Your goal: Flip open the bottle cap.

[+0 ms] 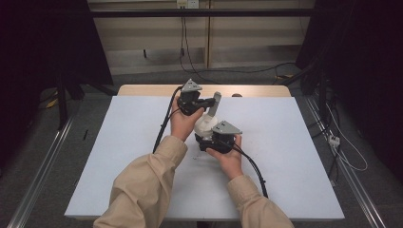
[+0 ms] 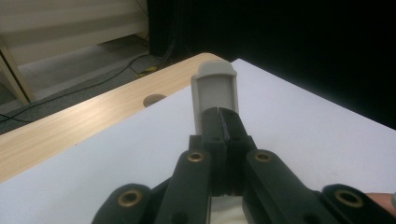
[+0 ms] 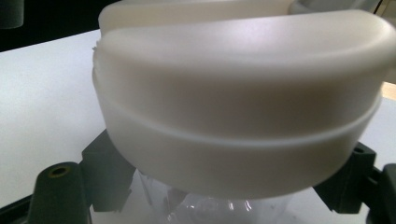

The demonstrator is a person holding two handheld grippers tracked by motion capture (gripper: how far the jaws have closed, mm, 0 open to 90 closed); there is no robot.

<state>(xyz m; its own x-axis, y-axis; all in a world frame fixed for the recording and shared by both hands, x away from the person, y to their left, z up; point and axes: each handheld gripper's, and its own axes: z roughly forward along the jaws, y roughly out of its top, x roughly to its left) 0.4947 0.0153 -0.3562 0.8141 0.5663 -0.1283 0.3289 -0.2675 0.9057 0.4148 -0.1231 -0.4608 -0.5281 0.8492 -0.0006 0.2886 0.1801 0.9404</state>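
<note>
My left hand-held gripper (image 1: 207,102) pinches the grey handle (image 1: 215,104) above the white surface (image 1: 119,156). My right hand-held gripper (image 1: 211,137) clamps what looks like a clear vessel (image 3: 210,205) just beneath the cream lid (image 1: 205,125).

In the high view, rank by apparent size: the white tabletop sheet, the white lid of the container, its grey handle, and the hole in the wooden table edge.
1. White tabletop sheet, by far the largest.
2. White lid, partly hidden behind the hands and tongs.
3. Grey handle, narrower than the lid, though about as long.
4. Hole in the wooden table edge, smallest.
</note>
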